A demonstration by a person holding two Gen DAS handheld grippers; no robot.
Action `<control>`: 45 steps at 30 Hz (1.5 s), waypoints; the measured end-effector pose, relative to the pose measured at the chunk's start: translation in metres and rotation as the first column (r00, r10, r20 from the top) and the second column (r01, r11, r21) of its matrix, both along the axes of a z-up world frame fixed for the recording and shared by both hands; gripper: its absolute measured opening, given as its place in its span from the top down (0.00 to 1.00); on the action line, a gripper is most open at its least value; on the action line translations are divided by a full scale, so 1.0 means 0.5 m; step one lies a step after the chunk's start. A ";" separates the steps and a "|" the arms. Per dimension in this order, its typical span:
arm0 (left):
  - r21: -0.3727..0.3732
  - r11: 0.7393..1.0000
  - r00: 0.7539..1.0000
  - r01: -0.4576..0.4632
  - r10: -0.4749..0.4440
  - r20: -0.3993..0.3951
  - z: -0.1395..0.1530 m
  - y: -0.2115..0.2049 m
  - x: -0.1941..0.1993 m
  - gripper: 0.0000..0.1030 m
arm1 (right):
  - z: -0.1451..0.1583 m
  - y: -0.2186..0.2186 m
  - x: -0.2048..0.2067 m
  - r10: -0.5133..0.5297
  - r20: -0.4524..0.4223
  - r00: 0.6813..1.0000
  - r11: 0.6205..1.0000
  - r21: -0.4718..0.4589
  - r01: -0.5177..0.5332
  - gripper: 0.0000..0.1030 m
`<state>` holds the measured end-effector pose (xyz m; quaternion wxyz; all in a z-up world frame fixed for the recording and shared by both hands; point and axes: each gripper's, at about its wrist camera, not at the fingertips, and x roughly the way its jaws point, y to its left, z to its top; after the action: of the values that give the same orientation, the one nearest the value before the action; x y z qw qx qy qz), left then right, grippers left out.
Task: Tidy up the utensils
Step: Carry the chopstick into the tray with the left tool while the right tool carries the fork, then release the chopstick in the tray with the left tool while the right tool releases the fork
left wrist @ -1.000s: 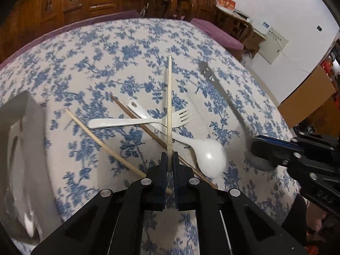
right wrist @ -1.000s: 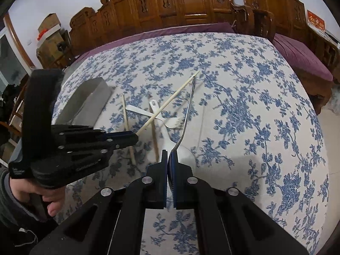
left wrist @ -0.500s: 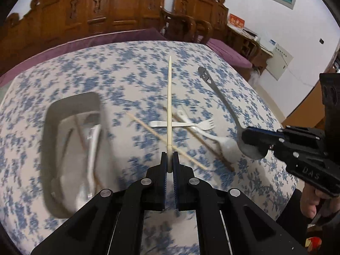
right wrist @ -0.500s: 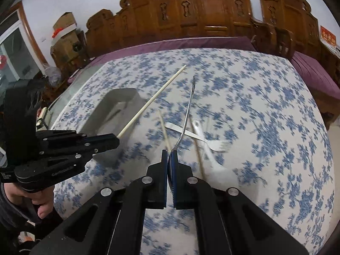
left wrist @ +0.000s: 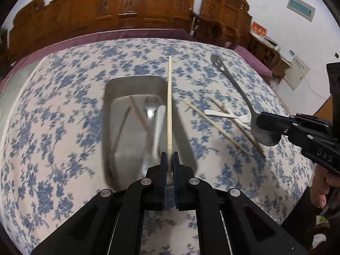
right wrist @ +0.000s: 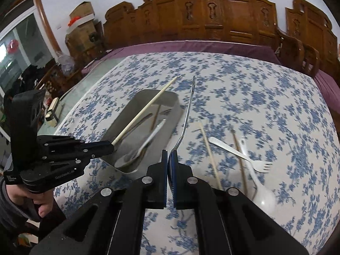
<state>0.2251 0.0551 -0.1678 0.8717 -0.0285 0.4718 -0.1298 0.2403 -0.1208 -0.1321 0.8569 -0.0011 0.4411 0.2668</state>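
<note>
Both claws carry utensils over the metal tray

The left claw (left wrist: pixel 169 161) pinches a pale chopstick (left wrist: pixel 169 102) above the tray (right wrist: pixel 170 97); the right claw (right wrist: pixel 167 161) pinches a metal spoon (right wrist: pixel 187 114) by its bowl. Each long utensil could swing and miss the tray near the surface's left edge, which already holds chopsticks and spoons.

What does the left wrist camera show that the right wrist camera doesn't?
Only the left wrist view shows the smiley cut-out on the metal spoon and the right claw clamping its bowl. Only the right wrist view shows the left claw from outside, gripping the chopstick, plus the whole white spoon. Both show the tray and white fork.
</note>
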 end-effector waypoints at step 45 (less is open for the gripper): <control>0.026 0.993 0.994 -0.112 0.111 0.016 0.010 0.133 -0.013 0.96 | -0.070 0.217 0.068 0.116 -0.087 0.989 0.993 -0.015 -0.118 0.96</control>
<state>0.2187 0.1215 -0.1629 0.8814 -0.0420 0.4646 -0.0747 0.2743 -0.0121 -0.1673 0.8200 -0.0243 0.4793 0.3119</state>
